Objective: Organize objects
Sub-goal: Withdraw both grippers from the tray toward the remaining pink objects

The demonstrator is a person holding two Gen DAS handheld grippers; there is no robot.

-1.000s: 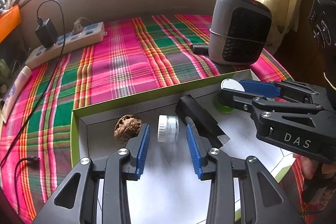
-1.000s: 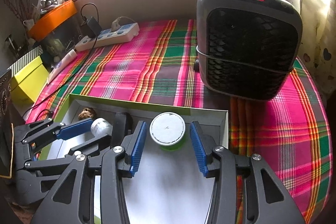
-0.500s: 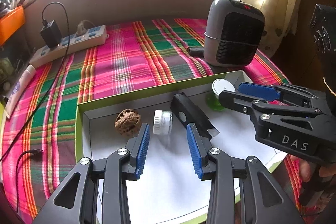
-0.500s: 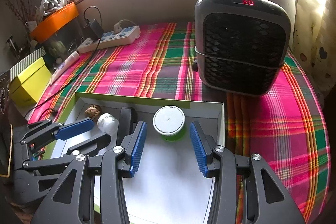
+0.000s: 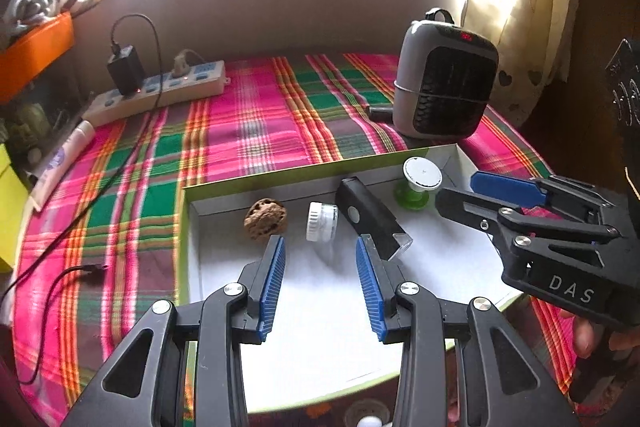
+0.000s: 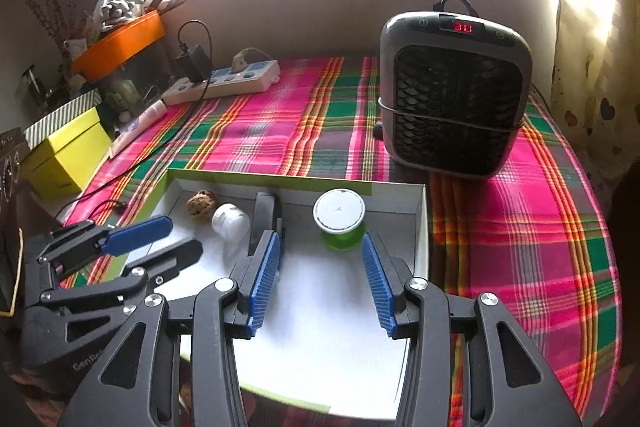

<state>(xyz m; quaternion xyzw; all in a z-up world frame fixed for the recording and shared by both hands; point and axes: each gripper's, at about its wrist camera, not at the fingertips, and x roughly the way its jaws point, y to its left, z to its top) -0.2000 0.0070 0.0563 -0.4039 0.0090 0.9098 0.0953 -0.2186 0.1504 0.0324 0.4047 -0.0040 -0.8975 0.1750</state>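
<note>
A shallow white box with a green rim (image 5: 256, 183) (image 6: 424, 227) lies on the plaid cloth. Along its far wall sit a brown walnut (image 5: 265, 219) (image 6: 201, 202), a small white-capped jar (image 5: 321, 221) (image 6: 230, 222), a black oblong device (image 5: 370, 217) (image 6: 265, 217) and a green spool with a white top (image 5: 418, 179) (image 6: 339, 217). My left gripper (image 5: 320, 259) is open and empty, just short of the jar. My right gripper (image 6: 320, 253) is open and empty, just short of the spool; it also shows in the left wrist view (image 5: 460, 189).
A grey space heater (image 5: 444, 79) (image 6: 452, 95) stands behind the box at the right. A white power strip (image 5: 160, 93) (image 6: 228, 79) with a black charger lies at the back left. A cable end (image 5: 94, 269) lies left of the box. A yellow box (image 6: 64, 155) stands at the far left.
Both grippers have drawn back and up from the box, still open. The jar and the spool, once between the fingers, now lie ahead of the tips. The objects have not moved.
</note>
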